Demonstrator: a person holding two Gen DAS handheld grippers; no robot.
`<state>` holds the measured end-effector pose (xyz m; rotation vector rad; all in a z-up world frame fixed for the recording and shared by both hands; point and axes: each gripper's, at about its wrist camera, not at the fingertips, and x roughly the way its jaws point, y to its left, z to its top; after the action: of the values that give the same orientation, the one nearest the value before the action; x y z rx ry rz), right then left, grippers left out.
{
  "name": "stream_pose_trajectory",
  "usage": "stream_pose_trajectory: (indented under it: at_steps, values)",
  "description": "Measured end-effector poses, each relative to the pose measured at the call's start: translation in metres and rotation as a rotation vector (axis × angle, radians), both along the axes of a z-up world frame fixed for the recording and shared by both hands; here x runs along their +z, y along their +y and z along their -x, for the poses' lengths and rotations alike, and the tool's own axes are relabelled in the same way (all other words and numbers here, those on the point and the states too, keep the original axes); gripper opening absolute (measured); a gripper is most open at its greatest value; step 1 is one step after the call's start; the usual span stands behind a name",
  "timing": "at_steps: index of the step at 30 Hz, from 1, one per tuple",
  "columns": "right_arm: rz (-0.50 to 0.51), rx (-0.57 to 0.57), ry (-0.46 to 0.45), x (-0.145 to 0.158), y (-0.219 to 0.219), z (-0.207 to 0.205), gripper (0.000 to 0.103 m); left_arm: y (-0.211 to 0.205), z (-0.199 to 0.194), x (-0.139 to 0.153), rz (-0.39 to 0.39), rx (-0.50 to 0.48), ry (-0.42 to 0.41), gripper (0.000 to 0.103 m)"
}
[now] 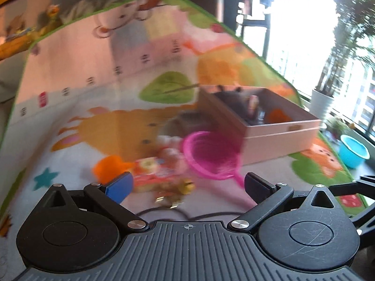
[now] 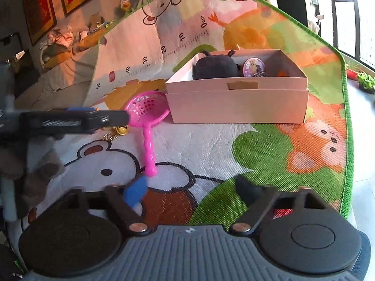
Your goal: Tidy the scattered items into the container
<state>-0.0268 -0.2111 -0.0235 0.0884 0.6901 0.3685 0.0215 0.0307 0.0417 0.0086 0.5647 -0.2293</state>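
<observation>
The landmark is the open cardboard box [image 2: 236,103], sitting on a cartoon play mat [image 2: 211,145] whose green edge [image 2: 346,117] curves just beyond the box's right end. Between the box's long front wall and the right claw [image 2: 191,190] the mat lies bare and wide. Left of the box the room is tighter: a pink toy strainer [image 2: 147,107] lies with its bowl close against the box's left corner and its handle pointing away from the box toward the right claw.

Inside the box sit a dark plush toy [image 2: 214,69], a round badge [image 2: 254,66] and something orange [image 2: 282,73].

Left of the strainer bowl, farther from the box, a small gold bell [image 1: 186,187] lies among an orange toy [image 1: 107,167] and a printed packet [image 1: 152,175], all blurred in the left wrist view.

The left claw [image 1: 187,183] is released, its jaws wide apart and holding nothing, above the bell and the strainer handle. The right claw is likewise spread wide and empty, its blue pad [image 2: 136,190] just short of the strainer's handle tip.
</observation>
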Motion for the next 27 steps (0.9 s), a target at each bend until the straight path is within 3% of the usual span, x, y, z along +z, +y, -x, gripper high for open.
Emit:
stream_pose_trajectory:
  at_steps: [3,6,11,15,17,19,21,24,27]
  values:
    - [0.077,0.039,-0.02,0.005,0.015,-0.002,0.04,-0.014,-0.011,-0.001,-0.012,-0.004,0.008,0.103]
    - [0.14,0.094,-0.065,0.017,0.036,-0.007,0.039,-0.02,-0.019,-0.002,-0.084,0.053,-0.012,0.103]
    - [0.277,0.163,-0.143,0.021,0.085,-0.026,0.039,0.008,-0.008,-0.001,-0.025,0.134,-0.047,0.103]
    - [0.376,0.174,-0.146,0.007,0.118,-0.046,0.039,0.033,0.005,-0.012,0.028,0.165,-0.006,0.103]
    - [0.431,0.173,-0.15,0.001,0.131,-0.053,0.031,0.045,0.012,-0.015,0.056,0.18,-0.002,0.103]
    - [0.44,0.179,-0.131,0.002,0.137,-0.058,0.014,0.056,0.018,-0.019,0.089,0.196,-0.009,0.103]
    - [0.381,0.177,-0.062,0.008,0.136,-0.061,0.014,0.066,0.021,-0.024,0.137,0.211,-0.005,0.103]
    - [0.183,0.168,0.069,0.024,0.117,-0.064,0.013,0.079,0.023,-0.026,0.229,0.221,-0.012,0.103]
    - [-0.118,0.172,0.225,0.035,0.081,-0.059,0.013,0.085,0.027,-0.026,0.27,0.224,-0.028,0.103]
